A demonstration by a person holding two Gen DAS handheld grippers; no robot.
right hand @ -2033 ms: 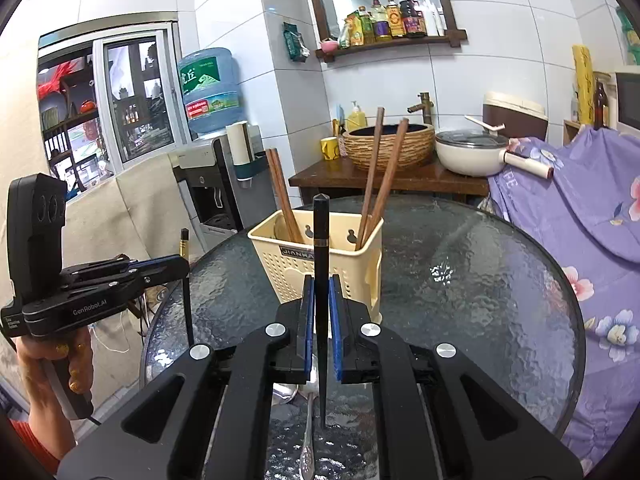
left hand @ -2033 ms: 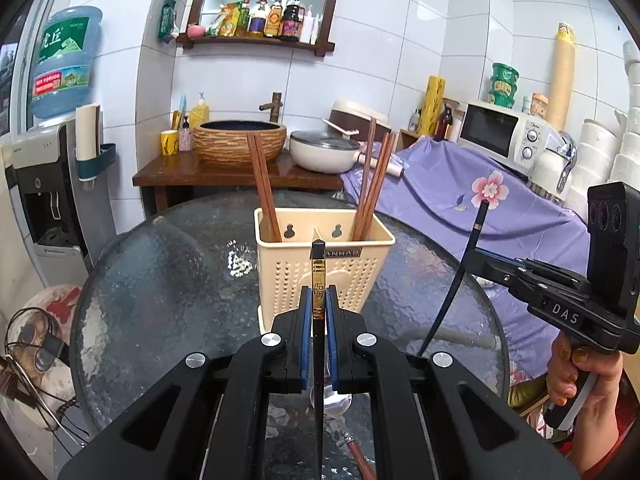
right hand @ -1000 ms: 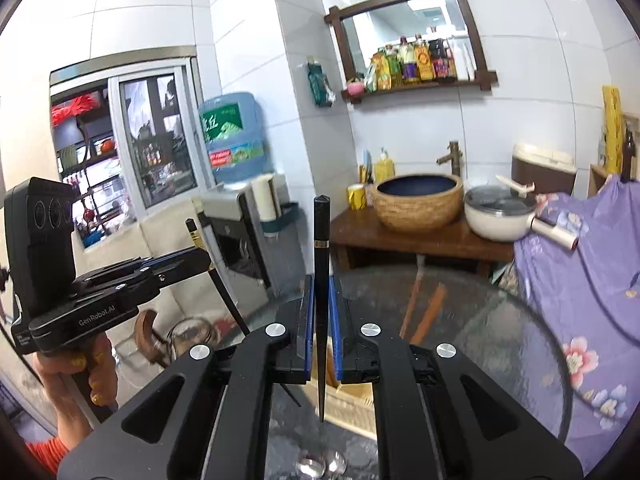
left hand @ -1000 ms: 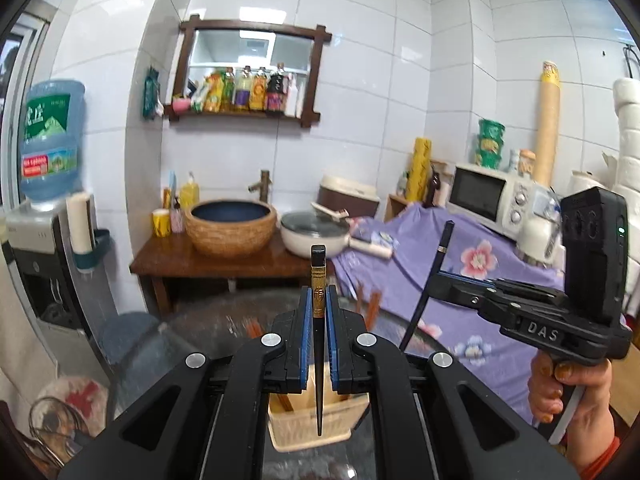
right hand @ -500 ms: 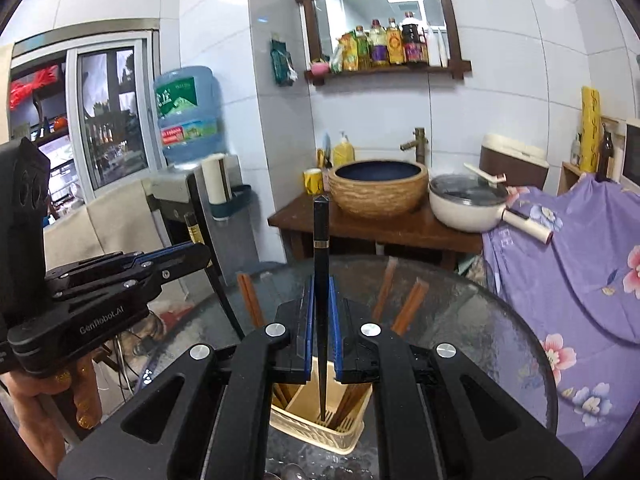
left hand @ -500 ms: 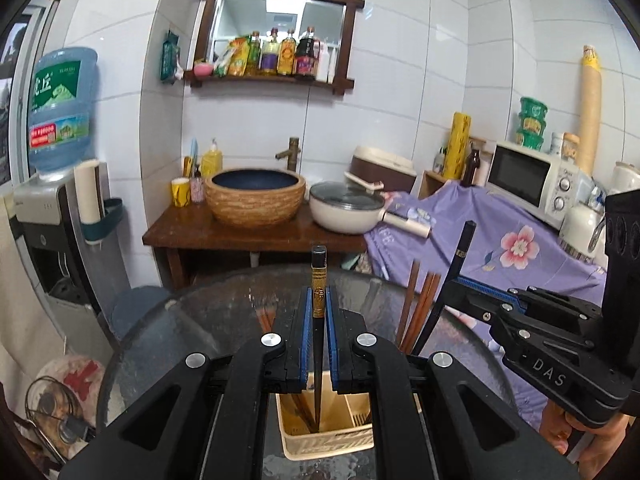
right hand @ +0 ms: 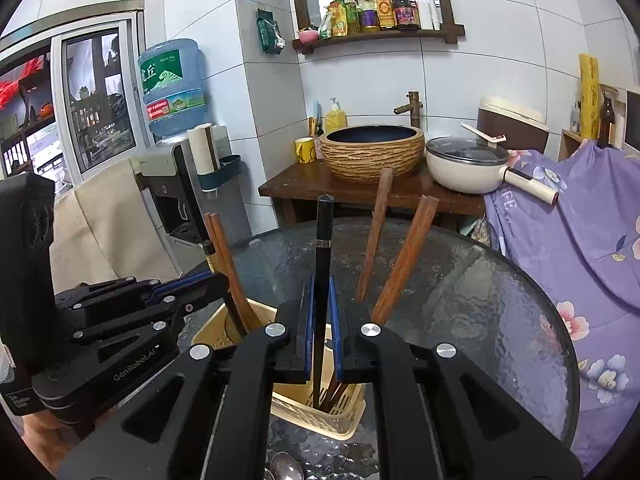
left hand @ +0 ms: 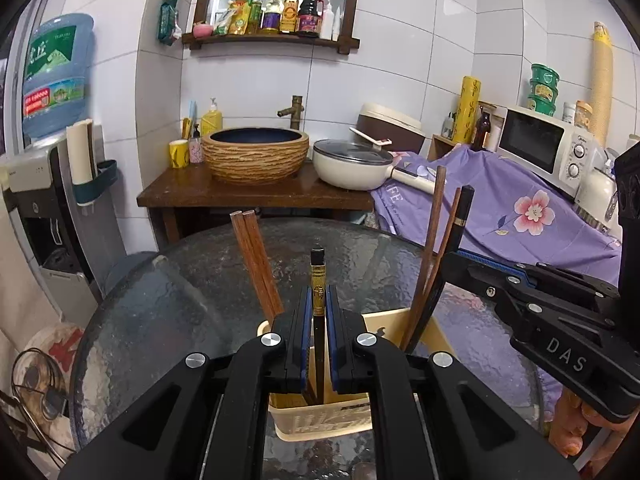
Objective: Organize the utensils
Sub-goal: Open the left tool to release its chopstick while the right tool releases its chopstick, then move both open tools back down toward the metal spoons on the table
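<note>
The left gripper [left hand: 319,312] pinches a black gold-banded chopstick [left hand: 318,280] at frame centre; the right gripper [right hand: 320,312] clamps a plain black chopstick [right hand: 323,240]. Both tips enter the cream slotted plastic utensil basket [left hand: 320,420] on the round glass table [left hand: 160,300]. Brown wooden chopsticks [left hand: 256,264] leaning inside could deflect either tip or tip the basket.

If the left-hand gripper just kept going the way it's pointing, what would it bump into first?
Most likely the cream utensil basket directly beneath and ahead of the left gripper. The black chopstick it clamps already dips inside, so the tip would probably meet the basket's floor first, though depth is unclear.
</note>
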